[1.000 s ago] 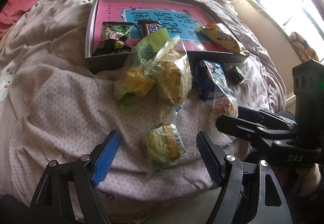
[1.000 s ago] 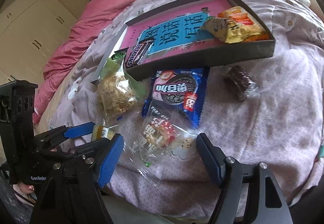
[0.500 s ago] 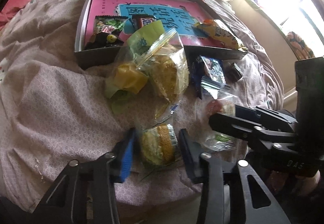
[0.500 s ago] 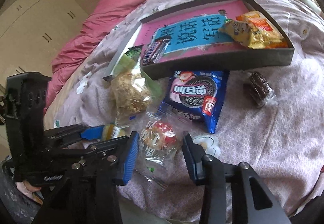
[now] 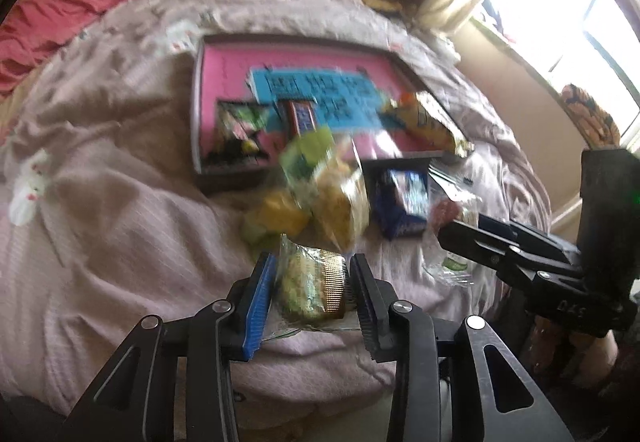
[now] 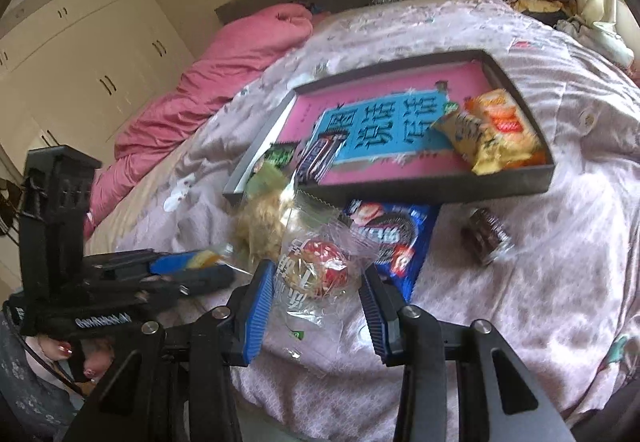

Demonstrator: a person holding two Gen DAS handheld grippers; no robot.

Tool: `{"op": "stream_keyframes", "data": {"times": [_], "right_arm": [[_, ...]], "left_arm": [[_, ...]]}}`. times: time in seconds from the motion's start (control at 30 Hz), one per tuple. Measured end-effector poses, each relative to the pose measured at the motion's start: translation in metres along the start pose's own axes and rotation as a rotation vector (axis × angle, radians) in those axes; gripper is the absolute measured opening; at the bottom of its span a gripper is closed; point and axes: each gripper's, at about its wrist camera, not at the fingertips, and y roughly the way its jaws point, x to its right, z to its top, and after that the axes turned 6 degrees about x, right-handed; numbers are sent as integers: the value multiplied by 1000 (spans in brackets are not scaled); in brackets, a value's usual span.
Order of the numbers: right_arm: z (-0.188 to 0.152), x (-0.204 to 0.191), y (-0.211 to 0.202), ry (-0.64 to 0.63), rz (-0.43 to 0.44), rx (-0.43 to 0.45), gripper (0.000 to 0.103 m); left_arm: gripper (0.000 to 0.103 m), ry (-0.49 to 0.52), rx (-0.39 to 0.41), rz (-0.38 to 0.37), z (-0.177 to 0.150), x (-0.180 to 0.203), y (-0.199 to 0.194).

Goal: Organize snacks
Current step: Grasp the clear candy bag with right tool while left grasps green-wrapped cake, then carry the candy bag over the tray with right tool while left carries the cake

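Both claws have just clenched: left gripper grasps a cake packet, right gripper a clear candy bag, low centre. Behind, quilt, wardrobe upper left, tray mid-frame.

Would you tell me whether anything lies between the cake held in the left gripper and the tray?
Yes. The green-topped bag and a yellow sweet lie between the wrapped cake in the left gripper and the tray.
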Motion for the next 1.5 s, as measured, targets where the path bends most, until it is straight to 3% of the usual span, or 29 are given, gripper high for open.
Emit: {"op": "stream_keyframes", "data": {"times": [0.4, 1.13, 1.5], "right_arm": [[13, 10, -12, -17, -39, 86, 43], [45, 63, -27, 32, -216, 230, 43], [55, 89, -16, 68, -268, 234, 43]], "left_arm": [[40, -28, 134, 30, 16, -13, -21], [40, -49, 217, 51, 39, -19, -15], [40, -50, 226, 71, 51, -23, 1]]}}
